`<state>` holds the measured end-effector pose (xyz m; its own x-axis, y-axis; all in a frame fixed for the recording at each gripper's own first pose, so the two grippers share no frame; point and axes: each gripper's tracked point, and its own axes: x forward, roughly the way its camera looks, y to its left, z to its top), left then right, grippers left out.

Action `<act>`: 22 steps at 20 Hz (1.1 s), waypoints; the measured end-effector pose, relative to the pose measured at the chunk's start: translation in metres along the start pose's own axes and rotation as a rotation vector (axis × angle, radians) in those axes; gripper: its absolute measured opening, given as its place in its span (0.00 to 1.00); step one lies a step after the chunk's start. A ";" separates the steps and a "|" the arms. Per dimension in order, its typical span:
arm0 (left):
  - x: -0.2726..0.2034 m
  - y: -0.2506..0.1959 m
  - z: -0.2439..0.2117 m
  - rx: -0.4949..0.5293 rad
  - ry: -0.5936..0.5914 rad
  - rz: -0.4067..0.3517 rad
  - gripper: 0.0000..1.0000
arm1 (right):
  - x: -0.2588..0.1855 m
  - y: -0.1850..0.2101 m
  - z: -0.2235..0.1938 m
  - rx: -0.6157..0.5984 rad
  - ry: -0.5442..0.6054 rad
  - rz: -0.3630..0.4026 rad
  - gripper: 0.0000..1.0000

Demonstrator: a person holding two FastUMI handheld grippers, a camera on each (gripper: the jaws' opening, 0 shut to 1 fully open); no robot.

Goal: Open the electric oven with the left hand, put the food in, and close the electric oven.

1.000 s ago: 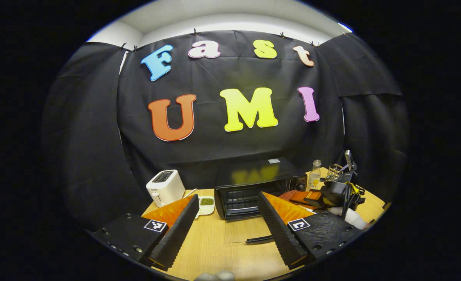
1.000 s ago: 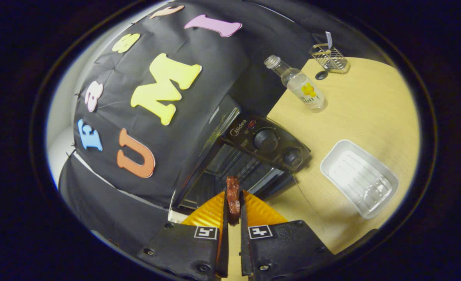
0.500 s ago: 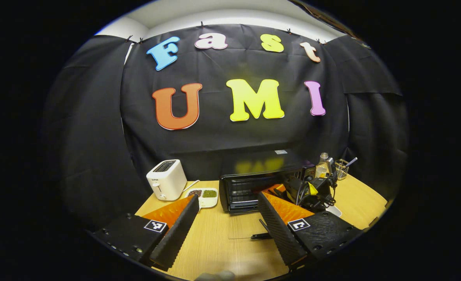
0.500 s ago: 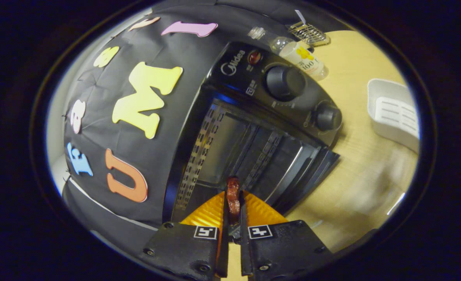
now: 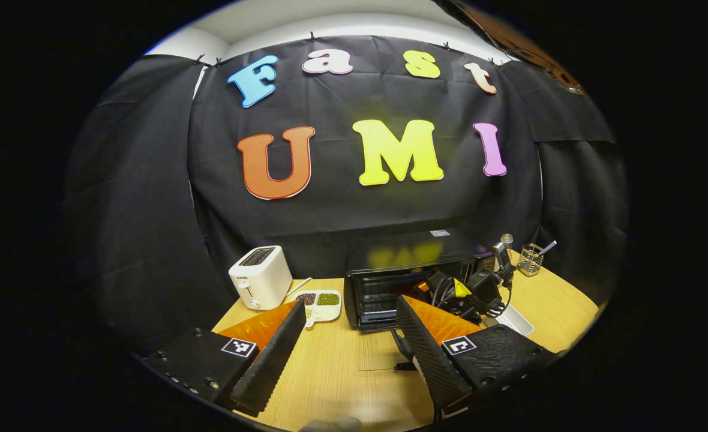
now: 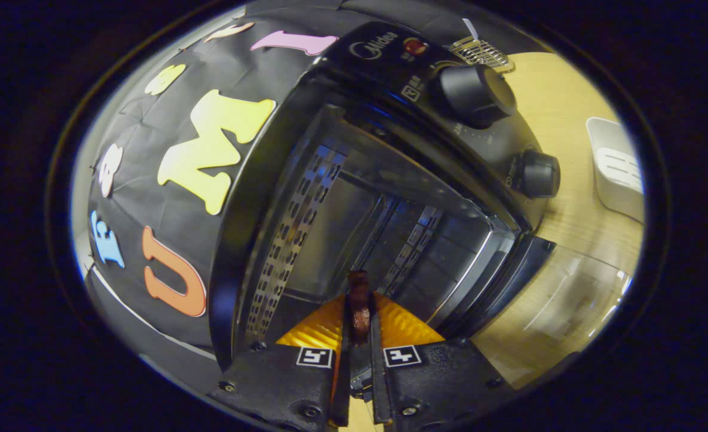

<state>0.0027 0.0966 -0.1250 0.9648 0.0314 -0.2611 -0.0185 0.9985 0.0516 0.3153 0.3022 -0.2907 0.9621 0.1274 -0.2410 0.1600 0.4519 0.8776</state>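
Two claws logged: my right claw (image 6: 359, 327) is clamped on a brown strip of food (image 6: 359, 300) at the open electric oven (image 6: 354, 198) mouth. My left claw (image 5: 345, 342) hangs wide apart, empty, above the desk (image 5: 336, 372), near a white toaster (image 5: 261, 285).

Toaster (image 5: 260, 285) left of oven (image 5: 411, 281); dish (image 5: 322, 303) between them; bottle (image 5: 506, 242) behind oven's right.

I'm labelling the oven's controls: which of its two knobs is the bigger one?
The upper knob, next to the red indicator light on the oven panel. The other knob sits lower on the panel and is visibly smaller.
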 end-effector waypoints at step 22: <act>-0.029 -0.001 0.026 0.006 -0.042 0.012 0.97 | -0.120 0.033 0.047 -0.742 0.015 0.068 0.96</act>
<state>-0.0188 0.0937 -0.0925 0.9748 0.0415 -0.2193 -0.0289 0.9978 0.0600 0.2150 0.2608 -0.2132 0.9606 0.1861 -0.2066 -0.0960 0.9192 0.3819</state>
